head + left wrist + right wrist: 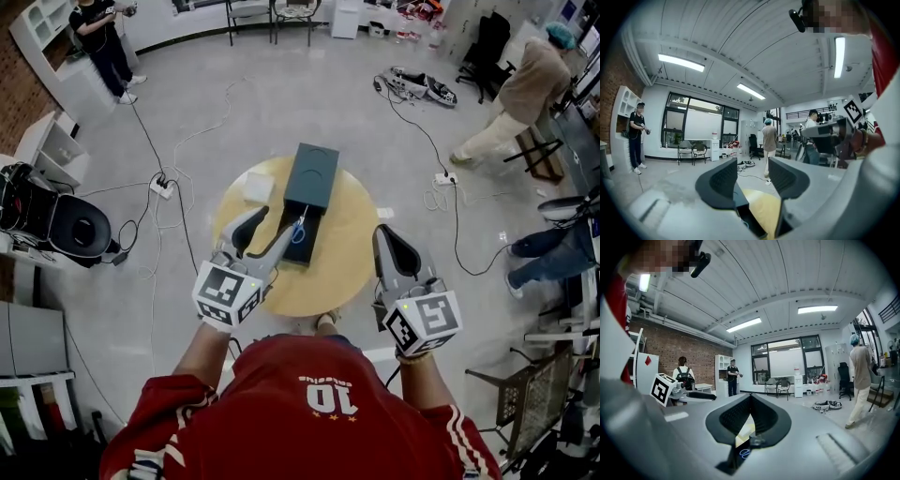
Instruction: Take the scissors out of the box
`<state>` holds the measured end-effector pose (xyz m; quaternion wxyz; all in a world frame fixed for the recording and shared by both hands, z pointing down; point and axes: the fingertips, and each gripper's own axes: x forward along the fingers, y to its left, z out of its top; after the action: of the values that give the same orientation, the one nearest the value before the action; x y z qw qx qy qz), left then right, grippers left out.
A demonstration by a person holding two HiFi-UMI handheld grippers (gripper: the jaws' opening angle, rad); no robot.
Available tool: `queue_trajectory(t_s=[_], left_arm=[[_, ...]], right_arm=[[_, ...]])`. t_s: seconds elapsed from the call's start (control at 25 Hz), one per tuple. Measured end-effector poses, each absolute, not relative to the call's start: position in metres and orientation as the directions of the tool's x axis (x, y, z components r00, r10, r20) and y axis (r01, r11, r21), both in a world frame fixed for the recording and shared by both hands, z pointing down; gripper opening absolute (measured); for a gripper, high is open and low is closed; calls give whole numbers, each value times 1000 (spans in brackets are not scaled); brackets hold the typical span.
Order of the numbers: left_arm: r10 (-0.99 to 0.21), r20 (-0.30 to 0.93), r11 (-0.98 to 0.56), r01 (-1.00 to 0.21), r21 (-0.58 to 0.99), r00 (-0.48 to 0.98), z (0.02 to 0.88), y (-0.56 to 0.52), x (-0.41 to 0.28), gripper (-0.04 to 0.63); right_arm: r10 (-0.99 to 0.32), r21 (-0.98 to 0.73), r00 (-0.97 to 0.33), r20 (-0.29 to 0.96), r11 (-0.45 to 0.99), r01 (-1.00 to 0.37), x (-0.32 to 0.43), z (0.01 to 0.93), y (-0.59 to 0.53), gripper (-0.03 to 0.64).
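A dark box (312,175) lies open on the round yellow table (347,248). Blue-handled scissors (298,231) rest in its lower tray. My left gripper (265,234) hangs over the tray's left side, open, with one jaw on each side of the tray's edge and nothing gripped. In the left gripper view the left gripper (752,168) shows a wide gap, with the table (764,208) and the box edge (743,211) below it. My right gripper (382,234) hovers at the table's right rim, shut and empty. The right gripper view shows the right gripper (750,398) closed, with the scissors (744,453) beneath it.
A small white box (257,187) sits on the table left of the dark box. Cables and a power strip (161,187) lie on the floor. A black seat (80,230) stands at the left. People stand at the far left (103,42) and the right (516,98).
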<state>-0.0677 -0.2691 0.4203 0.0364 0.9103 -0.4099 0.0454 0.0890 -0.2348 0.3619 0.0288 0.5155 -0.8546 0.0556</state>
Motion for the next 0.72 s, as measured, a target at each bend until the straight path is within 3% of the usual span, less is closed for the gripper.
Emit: queue_trajectory(t_s=[0.28,0.72], left_arm=[[-730,202,-639,-756,137,653,469,-292,-57,202],[-652,453,-605,-777,172,608,579,-321,-34,202]], right_arm=[[-886,-72,-450,113,445,-893,104,365,-243,0],[-881,-81,-460,111,453,-888,117,372,-264,0]])
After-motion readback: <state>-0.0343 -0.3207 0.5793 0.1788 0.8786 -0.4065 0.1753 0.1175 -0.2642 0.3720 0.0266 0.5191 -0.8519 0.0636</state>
